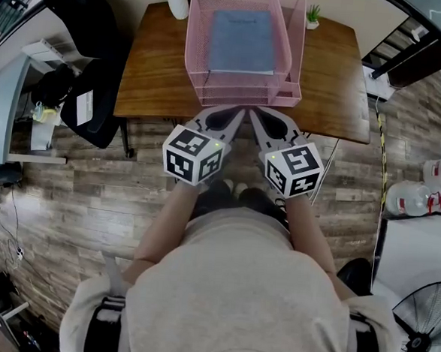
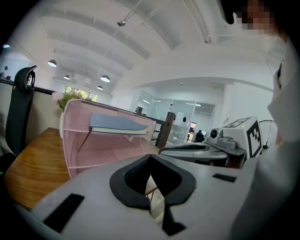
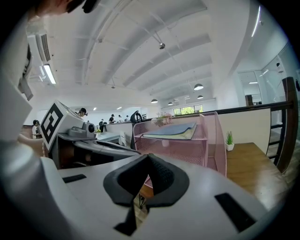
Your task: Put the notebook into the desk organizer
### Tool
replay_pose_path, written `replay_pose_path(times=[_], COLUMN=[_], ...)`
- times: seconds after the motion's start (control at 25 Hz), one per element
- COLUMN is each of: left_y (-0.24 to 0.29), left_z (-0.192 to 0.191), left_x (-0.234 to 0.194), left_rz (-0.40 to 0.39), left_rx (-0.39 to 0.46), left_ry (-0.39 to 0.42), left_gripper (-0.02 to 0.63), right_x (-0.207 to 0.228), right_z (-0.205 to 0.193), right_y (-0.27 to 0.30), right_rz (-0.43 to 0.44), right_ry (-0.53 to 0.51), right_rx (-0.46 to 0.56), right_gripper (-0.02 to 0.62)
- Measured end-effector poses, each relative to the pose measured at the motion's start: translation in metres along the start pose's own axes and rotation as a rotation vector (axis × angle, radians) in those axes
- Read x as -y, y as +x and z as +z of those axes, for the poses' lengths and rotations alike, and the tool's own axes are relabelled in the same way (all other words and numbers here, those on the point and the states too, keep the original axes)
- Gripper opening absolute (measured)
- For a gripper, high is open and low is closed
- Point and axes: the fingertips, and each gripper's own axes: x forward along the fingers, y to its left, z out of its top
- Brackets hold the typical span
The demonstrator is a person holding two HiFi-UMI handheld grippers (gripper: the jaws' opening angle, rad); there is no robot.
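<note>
A wooden worktop (image 1: 153, 69) is carrying a pink mesh desk organizer (image 1: 195, 53) at its far middle, with a blue notebook (image 1: 243, 41) lying flat in the top tray. The left gripper (image 2: 152, 187) and right gripper (image 3: 140, 187) are hovering side by side at the near edge, both closed on nothing. The notebook is looking light, thin and bendy, probably best pinched midway along its near edge.

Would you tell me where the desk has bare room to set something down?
The desk is bare left of the desk organizer, nearer than the vase, and right of it, nearer than the small plant. The organizer, holding the notebook, crowds the middle.
</note>
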Motion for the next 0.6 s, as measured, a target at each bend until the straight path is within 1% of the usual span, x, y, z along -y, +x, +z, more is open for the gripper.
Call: replay_pose_path(times=[0.2, 0.4, 0.6], left_y=[-0.001, -0.002, -0.001], left_z=[0.003, 0.003, 0.007], left_x=[-0.002, -0.001, -0.002], left_rz=[0.003, 0.001, -0.009], left_rx=[0.024, 0.022, 0.042], left_ry=[-0.007, -0.009, -0.038], left_gripper=[0.011, 0.011, 0.011], right_x=[0.004, 0.006, 0.016], right_z=[0.001, 0.003, 0.011], right_y=[0.002, 0.002, 0.0], right_rz=[-0.007, -0.014, -0.036], right_ry=[0.017, 0.017, 0.01], right_rx=[0.005, 0.01, 0.029], right_gripper=[0.009, 0.009, 0.009])
